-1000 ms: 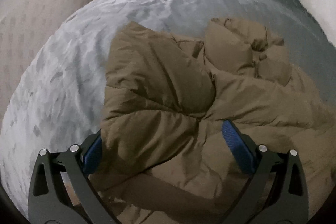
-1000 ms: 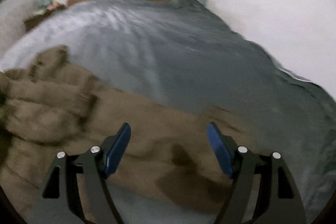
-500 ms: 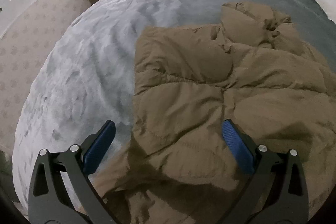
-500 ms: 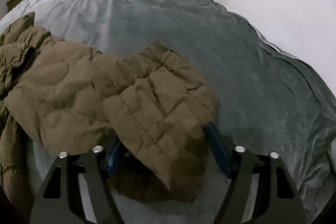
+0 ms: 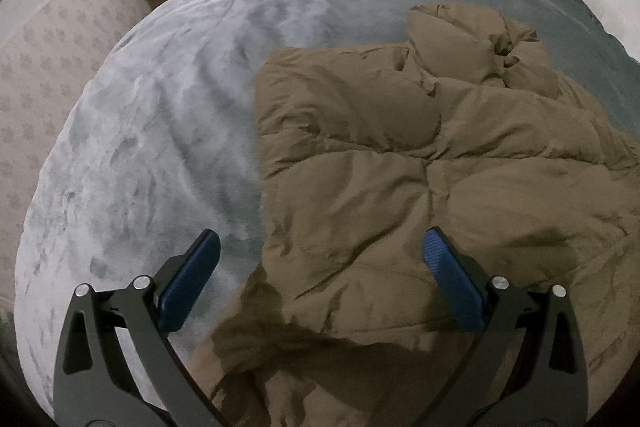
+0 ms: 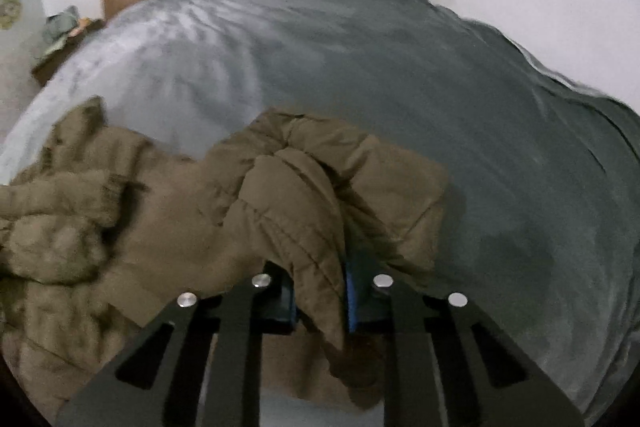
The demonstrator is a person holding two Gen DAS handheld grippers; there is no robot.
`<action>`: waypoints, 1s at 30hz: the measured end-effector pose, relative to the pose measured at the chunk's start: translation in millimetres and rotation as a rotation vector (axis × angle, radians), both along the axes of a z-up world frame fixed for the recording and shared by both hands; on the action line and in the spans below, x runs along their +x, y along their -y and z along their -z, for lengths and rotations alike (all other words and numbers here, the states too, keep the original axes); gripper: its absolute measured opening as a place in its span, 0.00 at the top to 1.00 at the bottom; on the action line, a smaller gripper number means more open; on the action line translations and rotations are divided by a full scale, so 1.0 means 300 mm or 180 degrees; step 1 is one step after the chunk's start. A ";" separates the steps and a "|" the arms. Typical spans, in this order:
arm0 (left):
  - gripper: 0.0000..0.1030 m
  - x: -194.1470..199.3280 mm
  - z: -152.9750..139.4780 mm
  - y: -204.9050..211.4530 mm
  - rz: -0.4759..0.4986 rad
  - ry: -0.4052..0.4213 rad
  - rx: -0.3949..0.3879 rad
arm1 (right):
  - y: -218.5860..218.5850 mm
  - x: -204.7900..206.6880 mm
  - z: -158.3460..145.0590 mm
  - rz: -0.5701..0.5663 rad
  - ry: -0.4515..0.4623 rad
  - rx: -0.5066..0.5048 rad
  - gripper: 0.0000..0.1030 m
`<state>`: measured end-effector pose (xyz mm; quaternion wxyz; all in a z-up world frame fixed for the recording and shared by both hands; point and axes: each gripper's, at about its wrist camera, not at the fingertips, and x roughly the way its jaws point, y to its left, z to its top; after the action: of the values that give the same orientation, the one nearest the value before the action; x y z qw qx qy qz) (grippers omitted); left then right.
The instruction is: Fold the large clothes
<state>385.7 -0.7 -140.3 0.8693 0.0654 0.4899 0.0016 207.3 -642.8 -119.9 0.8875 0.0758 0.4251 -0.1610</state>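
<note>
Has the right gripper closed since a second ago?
Yes. The right gripper went from wide open above the brown jacket to shut on a fold of it, with the grey bedspread behind.

no legible text, seemingly (views blurry)

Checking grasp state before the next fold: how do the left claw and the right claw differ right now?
The left claw is open, its blue pads spread wide; the right claw is shut, pads close together. The left claw holds nothing and hangs above the brown puffer jacket; the right claw pinches a fold of that jacket, which drapes over its pads. Both point across the grey bedspread toward the headboard.
</note>
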 end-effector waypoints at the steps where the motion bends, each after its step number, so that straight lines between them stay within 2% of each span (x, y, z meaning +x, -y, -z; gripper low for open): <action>1: 0.03 -0.002 -0.001 -0.005 0.0003 0.0001 0.0001 | -0.049 0.031 -0.014 -0.0092 0.0034 0.0017 0.84; 11: 0.03 -0.046 -0.023 -0.087 -0.0079 0.0026 -0.0044 | -0.591 0.263 -0.078 -0.1082 0.0191 0.0302 0.85; 15: 0.03 -0.070 -0.036 -0.138 -0.0137 -0.0005 -0.0077 | -0.824 0.326 -0.033 -0.1488 0.0062 0.0365 0.85; 17: 0.03 -0.084 -0.054 -0.163 -0.0144 -0.0006 -0.0090 | -0.912 0.339 0.026 -0.1616 -0.0119 0.0346 0.84; 21: 0.03 -0.127 -0.069 -0.203 -0.0159 -0.0067 0.0005 | -0.997 0.336 0.118 -0.1621 -0.0372 0.0133 0.64; 26: 0.03 -0.145 -0.087 -0.193 -0.0119 -0.0104 0.0032 | -0.966 0.297 0.084 -0.1601 -0.0409 0.0117 0.35; 30: 0.03 -0.143 -0.107 -0.130 -0.0075 -0.0121 -0.0051 | -0.875 0.259 0.027 -0.1553 -0.0317 0.0241 0.30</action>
<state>343.0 38.2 -108.3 0.8603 0.0527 0.5070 0.0067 285.0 -380.4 -128.0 0.8746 -0.0039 0.4796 0.0704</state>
